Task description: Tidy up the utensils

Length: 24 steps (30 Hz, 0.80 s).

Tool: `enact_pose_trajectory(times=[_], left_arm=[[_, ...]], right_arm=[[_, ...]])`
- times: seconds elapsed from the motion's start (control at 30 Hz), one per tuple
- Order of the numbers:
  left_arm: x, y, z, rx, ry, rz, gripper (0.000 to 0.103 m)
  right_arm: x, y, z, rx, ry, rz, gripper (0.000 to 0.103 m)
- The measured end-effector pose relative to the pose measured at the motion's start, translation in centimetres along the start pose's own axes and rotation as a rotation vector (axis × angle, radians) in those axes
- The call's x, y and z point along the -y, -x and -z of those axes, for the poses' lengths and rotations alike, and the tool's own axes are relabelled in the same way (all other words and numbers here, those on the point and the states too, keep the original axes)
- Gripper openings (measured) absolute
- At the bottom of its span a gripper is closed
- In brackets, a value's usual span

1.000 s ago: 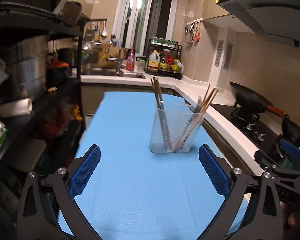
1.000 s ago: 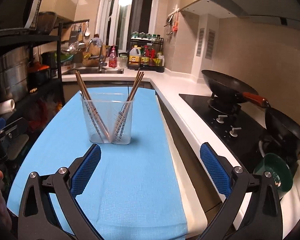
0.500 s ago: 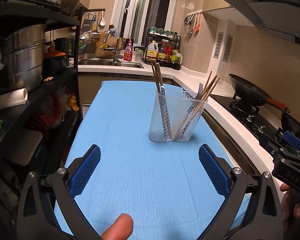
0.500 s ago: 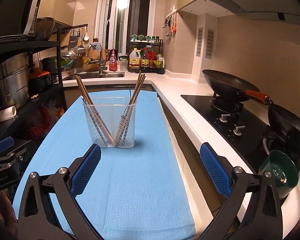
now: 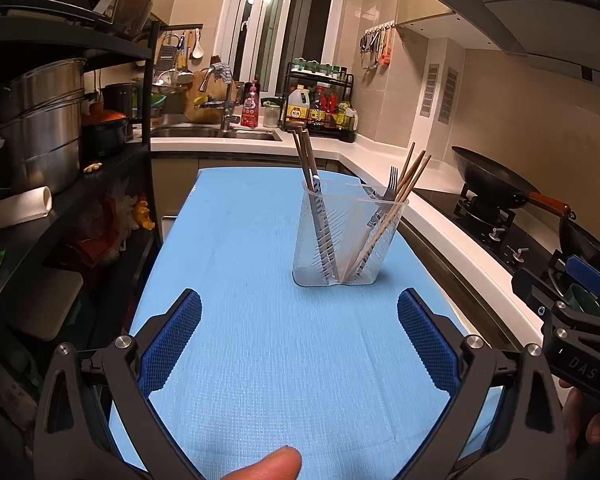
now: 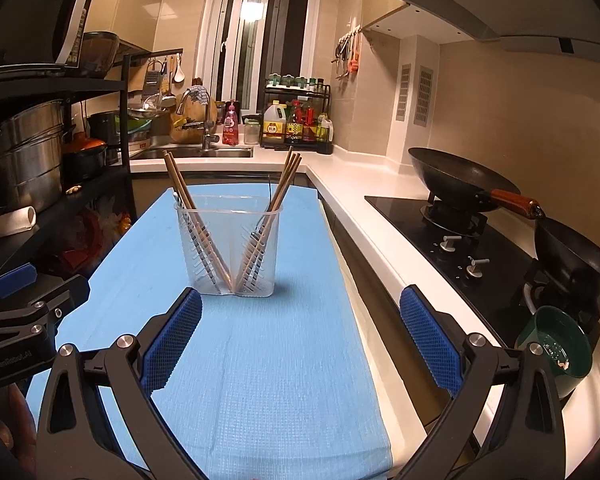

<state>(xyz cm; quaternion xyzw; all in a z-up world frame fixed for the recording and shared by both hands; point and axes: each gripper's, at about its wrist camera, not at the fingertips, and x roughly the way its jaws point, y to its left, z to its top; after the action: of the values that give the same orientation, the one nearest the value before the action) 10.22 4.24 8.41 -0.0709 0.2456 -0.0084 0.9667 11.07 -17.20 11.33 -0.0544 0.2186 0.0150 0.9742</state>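
A clear plastic utensil holder (image 5: 346,240) stands upright on the blue mat (image 5: 260,340); it also shows in the right wrist view (image 6: 230,250). It has two compartments. Wooden chopsticks (image 5: 305,156) lean left in one, and more chopsticks (image 5: 410,174) with a metal fork (image 5: 389,184) lean right in the other. My left gripper (image 5: 299,340) is open and empty, well short of the holder. My right gripper (image 6: 300,338) is open and empty, also short of it.
A black shelf rack (image 5: 60,152) with steel pots stands at the left. A white counter (image 6: 364,216) with a stove and woks (image 6: 456,178) runs along the right. A green bowl (image 6: 554,346) sits near the stove. The sink (image 5: 216,132) is at the back.
Both grippers have drawn back and risen a little, so the holder looks slightly farther away. A fingertip has come into the bottom of the left wrist view. The holder has not moved.
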Motion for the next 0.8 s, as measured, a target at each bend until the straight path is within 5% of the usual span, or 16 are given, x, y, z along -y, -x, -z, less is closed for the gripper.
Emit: enact_pose_trajectory(times=[0.8], left_arm=[[0.68, 0.23, -0.23, 0.013, -0.018, 0.025, 0.095]], right_arm=[[0.45, 0.43, -0.36, 0.005, 0.000, 0.005, 0.098]])
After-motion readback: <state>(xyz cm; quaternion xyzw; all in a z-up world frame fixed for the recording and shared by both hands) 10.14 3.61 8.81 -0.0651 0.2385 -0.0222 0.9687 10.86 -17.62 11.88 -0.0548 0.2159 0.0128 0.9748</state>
